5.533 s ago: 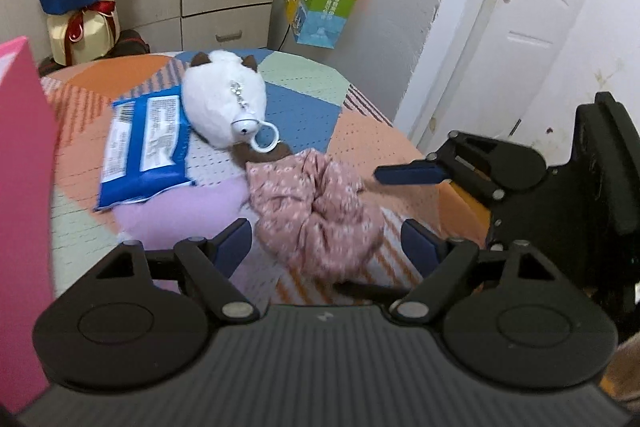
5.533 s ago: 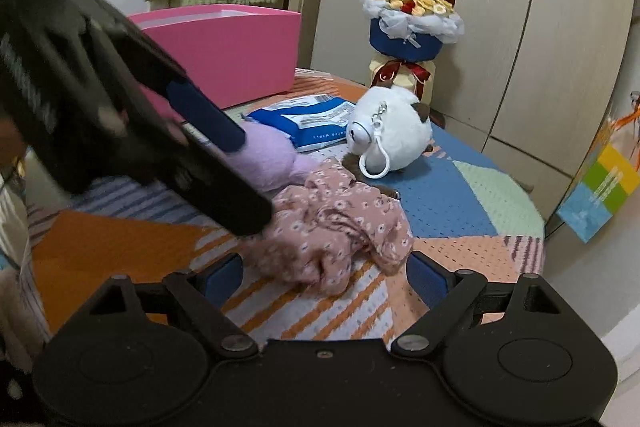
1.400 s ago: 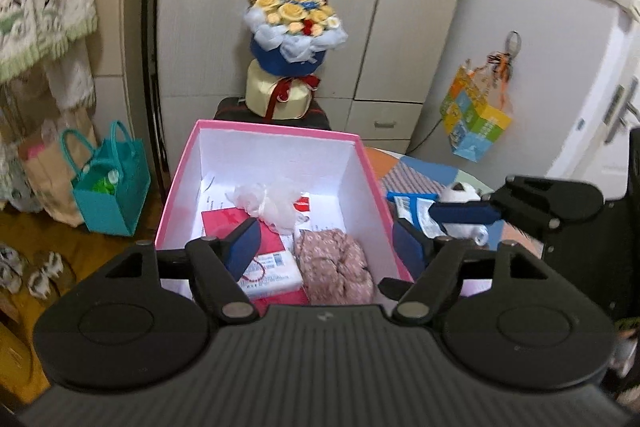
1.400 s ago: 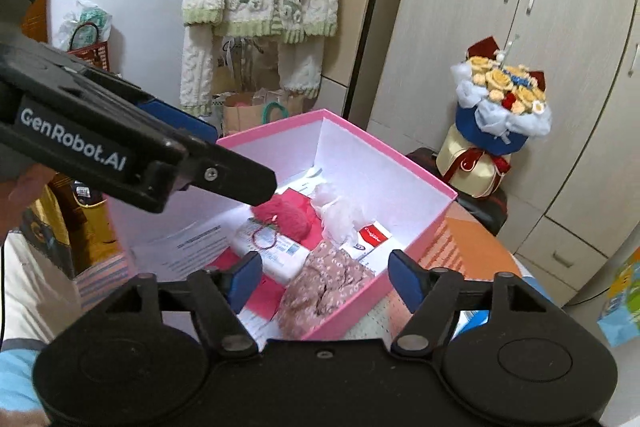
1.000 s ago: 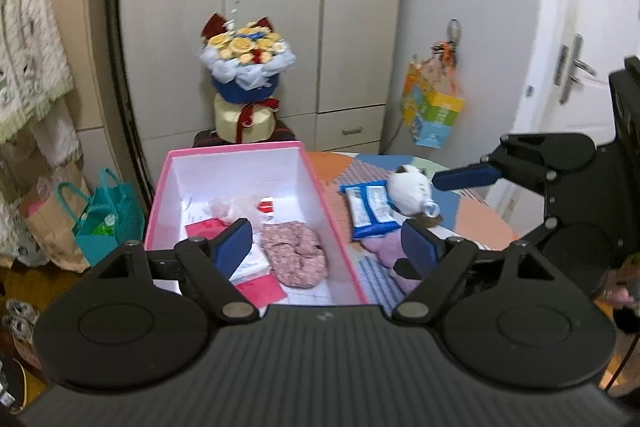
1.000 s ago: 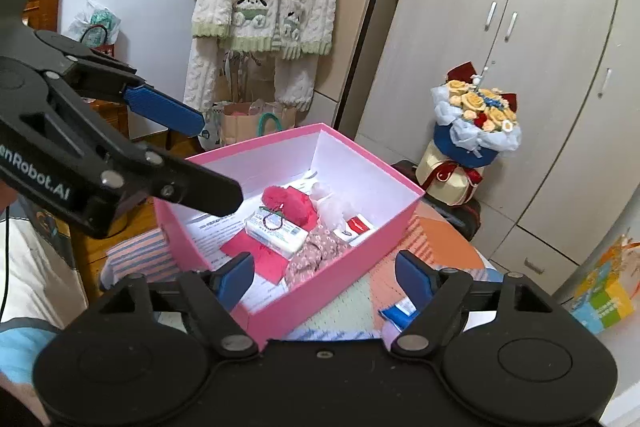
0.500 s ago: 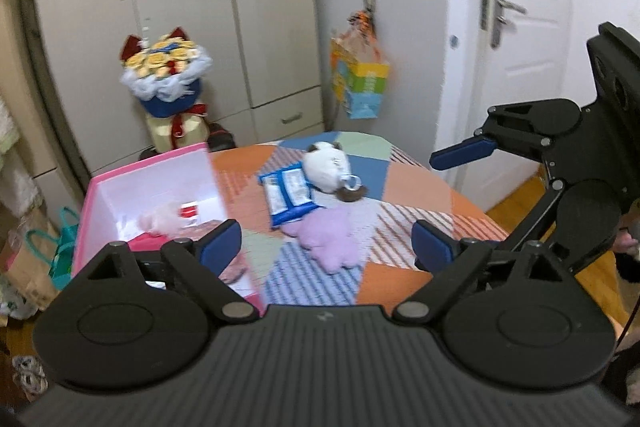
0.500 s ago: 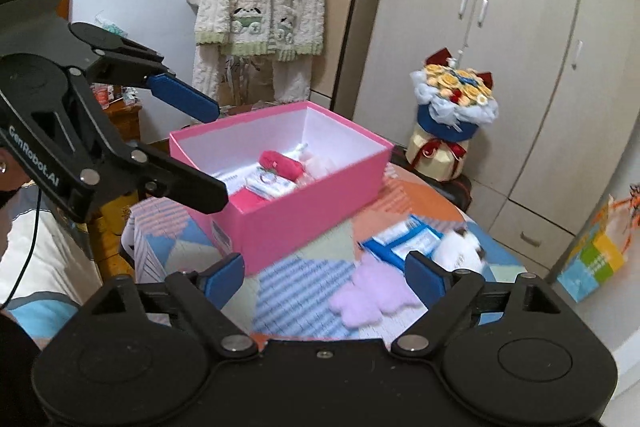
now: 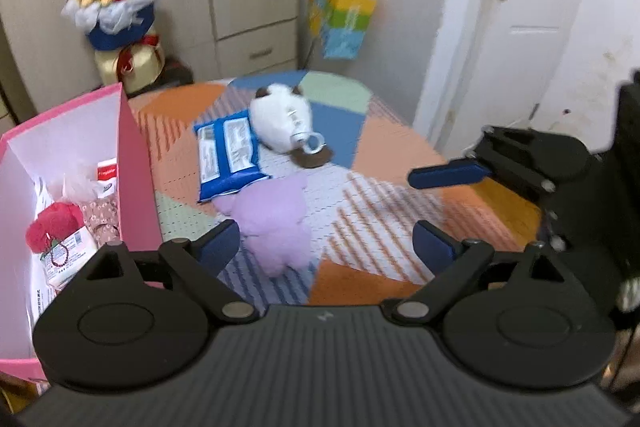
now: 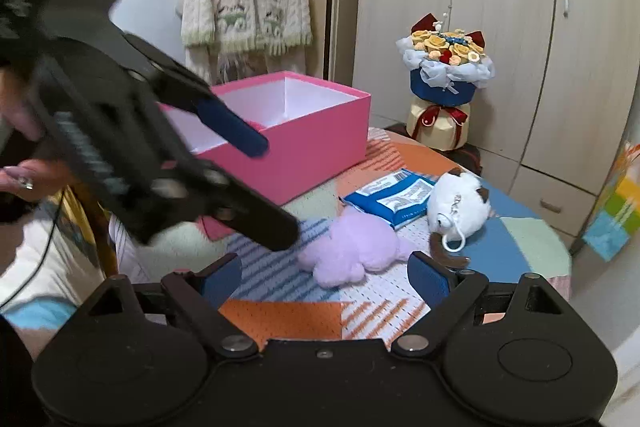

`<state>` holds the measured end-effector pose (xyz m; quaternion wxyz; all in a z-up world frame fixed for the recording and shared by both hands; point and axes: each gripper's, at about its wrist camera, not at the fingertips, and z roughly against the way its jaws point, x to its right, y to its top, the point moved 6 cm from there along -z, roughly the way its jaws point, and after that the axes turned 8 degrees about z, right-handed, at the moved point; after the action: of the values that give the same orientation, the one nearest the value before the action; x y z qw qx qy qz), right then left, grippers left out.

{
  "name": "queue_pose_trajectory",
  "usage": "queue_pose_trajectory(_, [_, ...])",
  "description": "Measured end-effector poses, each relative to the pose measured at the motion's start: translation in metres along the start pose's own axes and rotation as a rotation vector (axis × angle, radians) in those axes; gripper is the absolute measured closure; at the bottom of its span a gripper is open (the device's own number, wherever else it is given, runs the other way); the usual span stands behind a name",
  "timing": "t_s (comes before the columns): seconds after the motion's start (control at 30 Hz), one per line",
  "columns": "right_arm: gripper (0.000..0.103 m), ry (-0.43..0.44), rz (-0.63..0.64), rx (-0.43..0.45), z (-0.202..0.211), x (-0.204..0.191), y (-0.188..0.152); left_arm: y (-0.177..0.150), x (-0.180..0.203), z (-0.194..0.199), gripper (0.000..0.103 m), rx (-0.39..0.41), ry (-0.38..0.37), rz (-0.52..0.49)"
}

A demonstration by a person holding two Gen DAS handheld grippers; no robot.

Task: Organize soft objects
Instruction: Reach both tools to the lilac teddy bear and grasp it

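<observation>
Both claws, left claw [image 9: 326,243] spread empty and right claw [image 10: 325,277] opening empty, converge on the lilac plush [image 9: 278,217] at twelve o'clock; they risk colliding, or snagging the blue packet [image 9: 229,155] touching it.

I see left gripper [image 9: 326,247]: matte black, ribbed housing, blue pads, silver pivot screws | right gripper [image 10: 324,277]: same black build, blue pads, round disc covers | person's hand [image 10: 28,175]: ring on a finger, thin black cable running past white-and-blue clothing
</observation>
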<state>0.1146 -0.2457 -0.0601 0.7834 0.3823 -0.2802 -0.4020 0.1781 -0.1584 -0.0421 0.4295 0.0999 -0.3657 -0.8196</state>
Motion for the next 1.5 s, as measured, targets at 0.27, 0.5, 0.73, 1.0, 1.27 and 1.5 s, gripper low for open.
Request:
queue_pose_trajectory(0.27, [0.011,-0.037,-0.008,-0.028,-0.055,0.015,-0.018,0.001,-0.018,-0.057,0.018,-0.058,0.037,0.077])
queue_pose_trajectory(0.5, [0.011,-0.066,-0.038,-0.073,-0.101,0.018,-0.022,-0.001,-0.045,-0.104,0.032,-0.127,0.071,0.199])
queue_pose_trajectory(0.73, [0.007,-0.053,-0.154,-0.104,-0.126,0.020,-0.027,-0.005,-0.059,-0.115,0.050,-0.107,0.045,0.272])
queue_pose_trajectory(1.0, [0.010,-0.099,-0.168,-0.112,-0.135,0.013,-0.030,-0.013,-0.067,-0.118,0.055,-0.099,-0.004,0.356])
queue_pose_trajectory(1.27, [0.025,-0.135,-0.175,-0.094,-0.128,0.006,-0.034,-0.022,-0.064,-0.116,0.062,-0.054,-0.011,0.397])
queue_pose_trajectory(1.5, [0.028,-0.122,-0.222,-0.074,-0.118,0.002,-0.038,-0.032,-0.052,-0.104,0.064,-0.017,0.019,0.377])
